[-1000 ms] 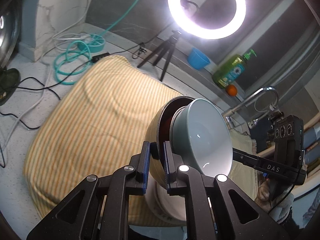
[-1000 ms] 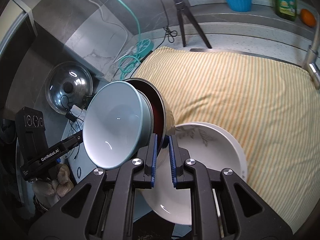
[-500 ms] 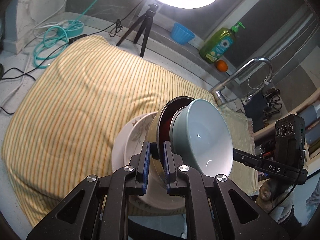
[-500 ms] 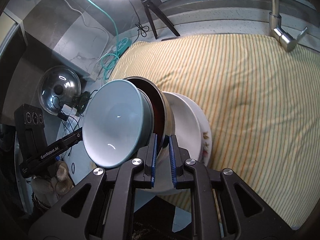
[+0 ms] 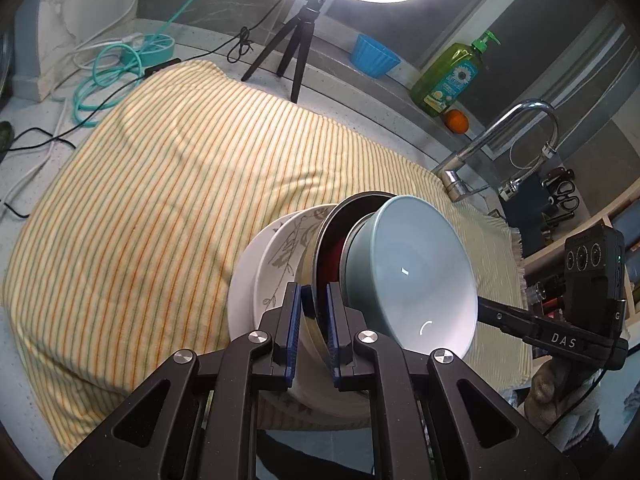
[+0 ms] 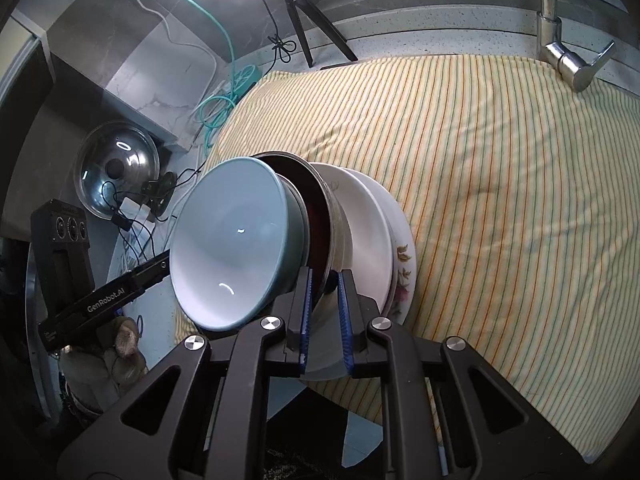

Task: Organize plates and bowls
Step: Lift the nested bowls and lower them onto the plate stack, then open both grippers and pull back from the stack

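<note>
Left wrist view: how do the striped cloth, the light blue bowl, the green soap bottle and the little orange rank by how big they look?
1. Striped cloth, by far the largest.
2. Light blue bowl; it sits close to the camera, which inflates it.
3. Green soap bottle, farther back, so its true size against the bowl is unsure.
4. Orange, smallest.

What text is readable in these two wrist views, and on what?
"DAS": white letters on the black arm of the right tool, seen in the left wrist view.
"GenRobot.AI": white letters on the black arm of the left tool, seen in the right wrist view.
Green dish soap pump bottle: daisy label, wording too small to read.
Nothing else legible.
</note>
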